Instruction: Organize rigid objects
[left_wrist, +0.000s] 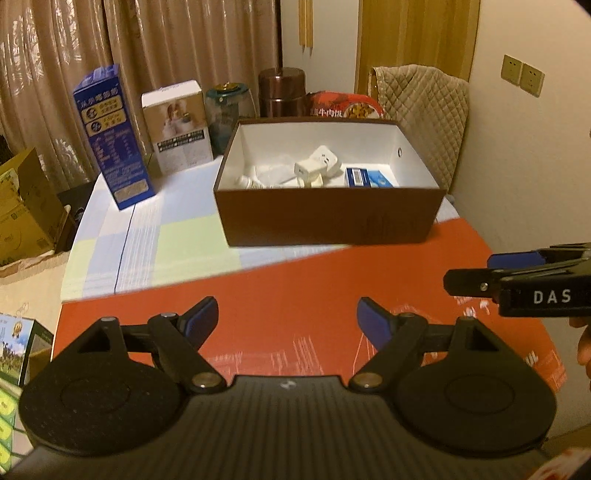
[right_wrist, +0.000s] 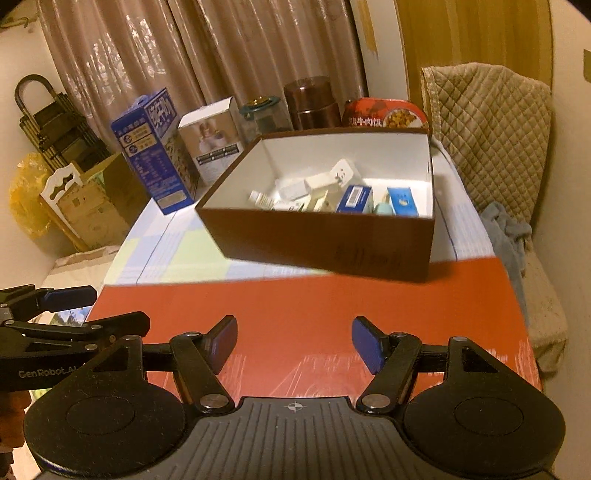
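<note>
Item 1, left gripper: I hold it low over the red sheet, level, aimed at the brown box. Jaws wide apart, nothing between the blue pads. In the right wrist view it enters from the left edge, seen side-on.

Item 2, right gripper: same posture, hovering over the red sheet, pointed at the box. Jaws spread apart, gap bare. In the left wrist view it enters from the right edge, side-on, so I cannot tell its opening there.

Item 3, brown box: open top, white inside, resting on the pale checked cloth just past the red sheet's far edge. It lies ahead of both jaw pairs, well apart from them.

Item 4, contents: white plug adapter, small white bottle lying down, blue carton, second blue carton visible only from the right wrist. All sit on the box floor, clustered toward the near wall.

Item 5, behind the box: tall blue carton upright, white carton beside it, glass jar, brown canister, red food tub.

Item 6, quilted chair cover, right of the table.
</note>
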